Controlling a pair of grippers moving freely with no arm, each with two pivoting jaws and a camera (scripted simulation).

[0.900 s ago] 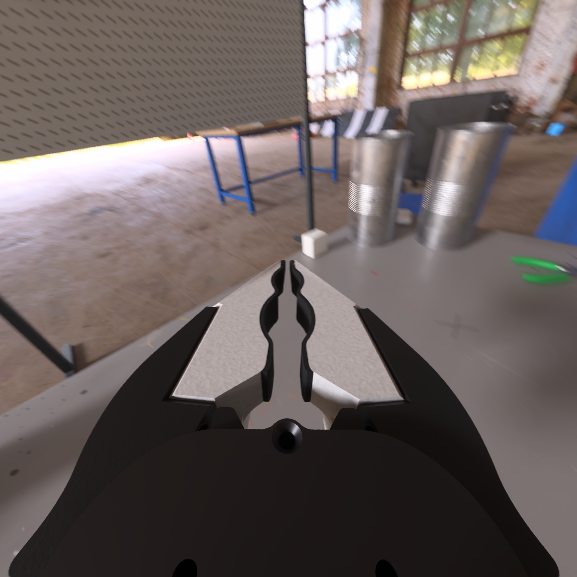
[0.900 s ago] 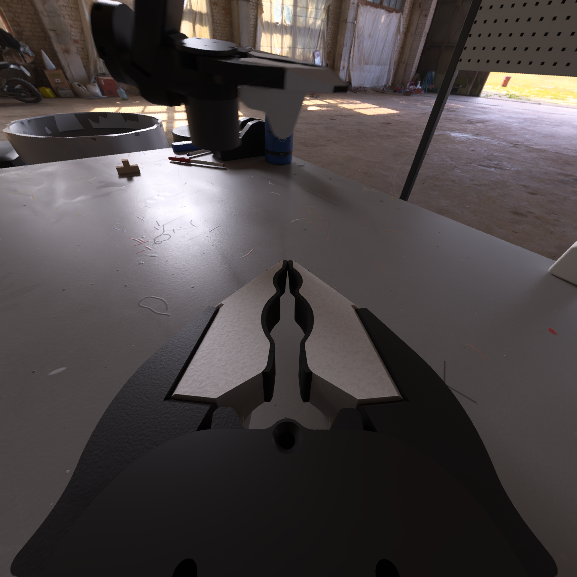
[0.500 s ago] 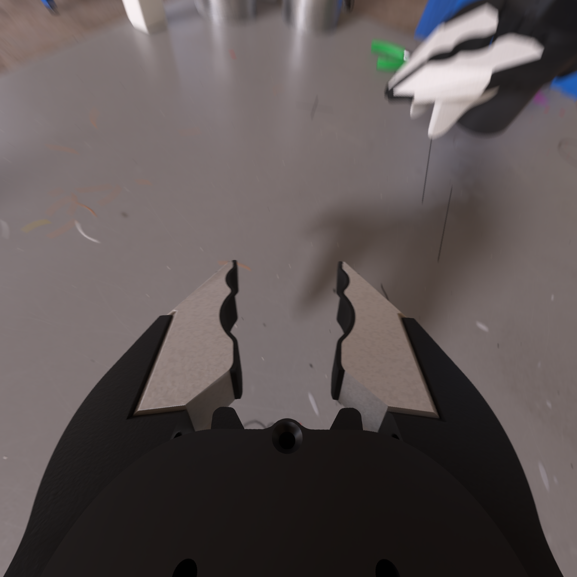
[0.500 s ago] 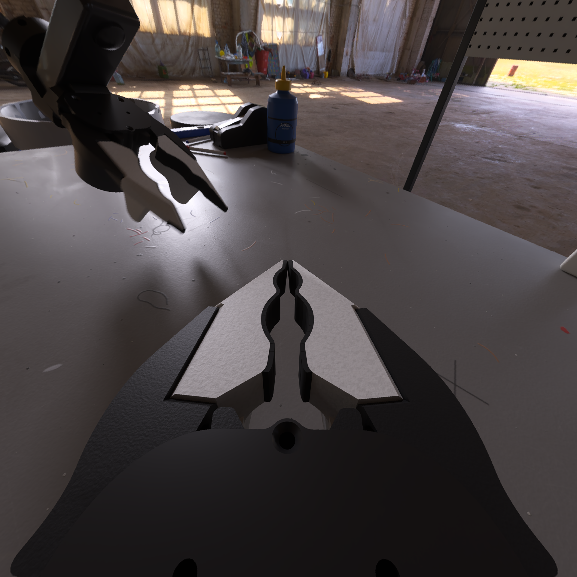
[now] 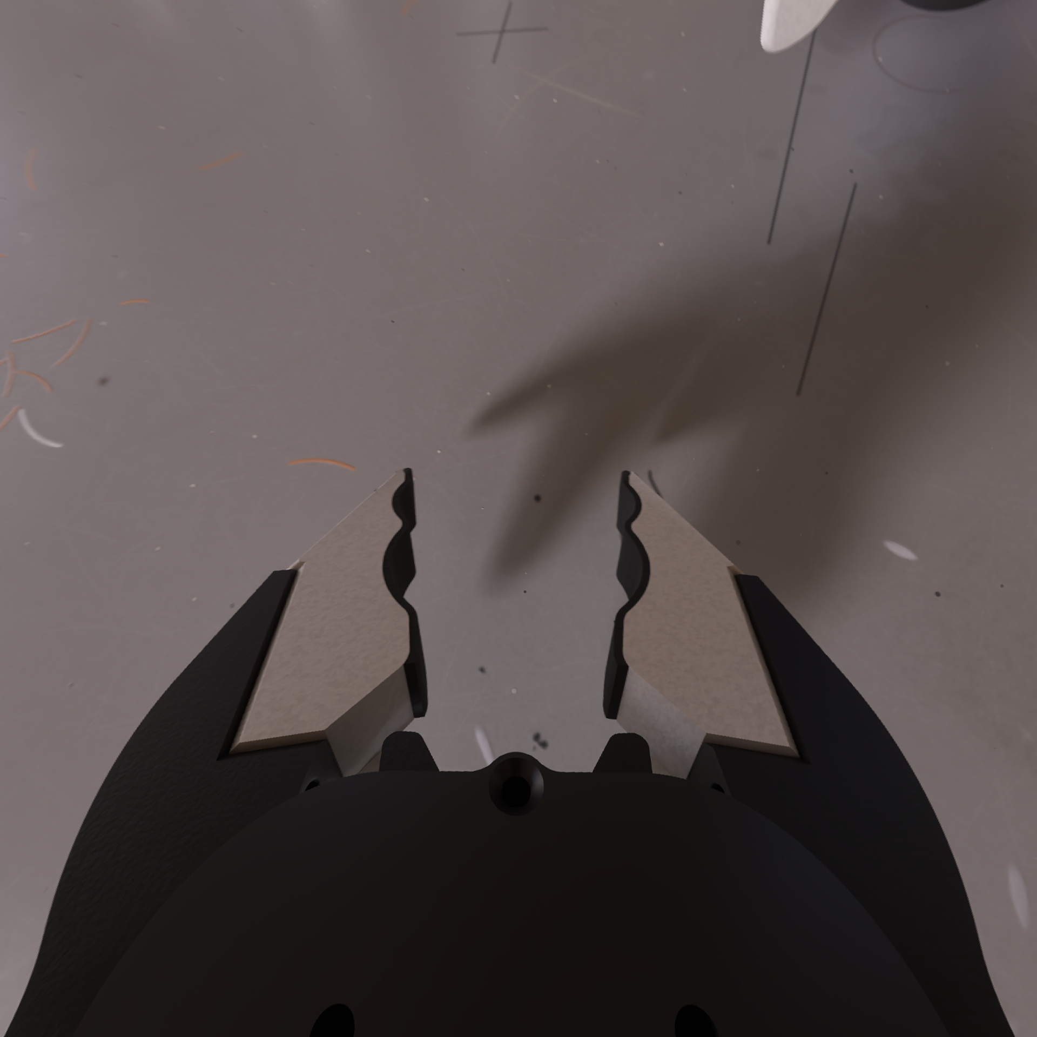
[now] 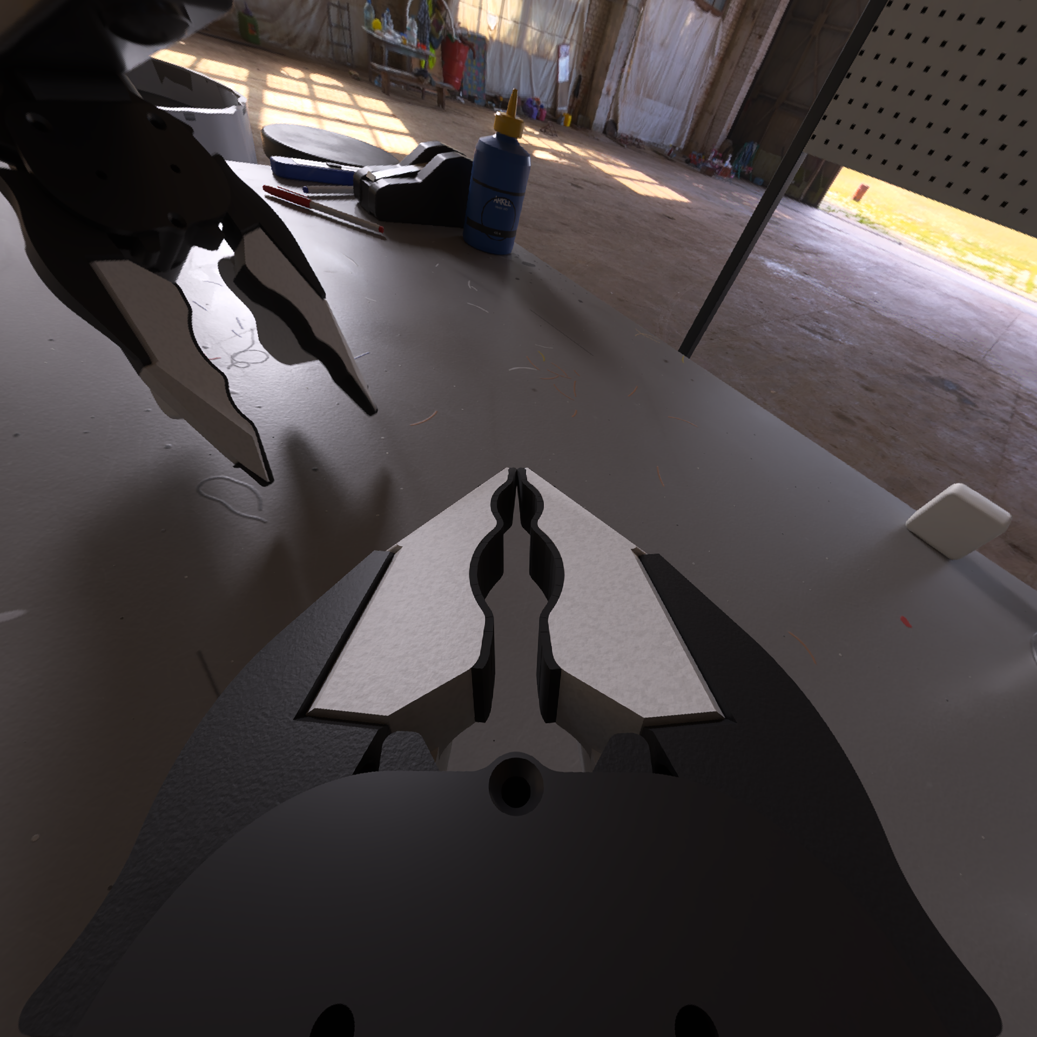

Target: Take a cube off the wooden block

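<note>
No cube on a wooden block shows in either view. My left gripper [image 5: 516,477] is open and empty, pointing steeply down at the bare grey table [image 5: 336,252]. It also shows in the right wrist view [image 6: 320,446], at the upper left, hovering above the table with jaws apart. My right gripper [image 6: 516,471] is shut and empty, held low over the table. One white fingertip of it [image 5: 785,28] shows at the top right of the left wrist view. A small white rounded cube [image 6: 957,519] lies on the table near its right edge.
At the table's far end stand a blue glue bottle [image 6: 496,185], a black stapler-like tool [image 6: 415,188], pens [image 6: 325,207], a dark round disc [image 6: 325,146] and a white tub [image 6: 213,112]. A dark post [image 6: 769,191] rises at the right table edge. Beyond is workshop floor.
My left gripper has opened, tipped downward and come closer to the table and to my right gripper. The right gripper has stayed shut and shifted only slightly.
</note>
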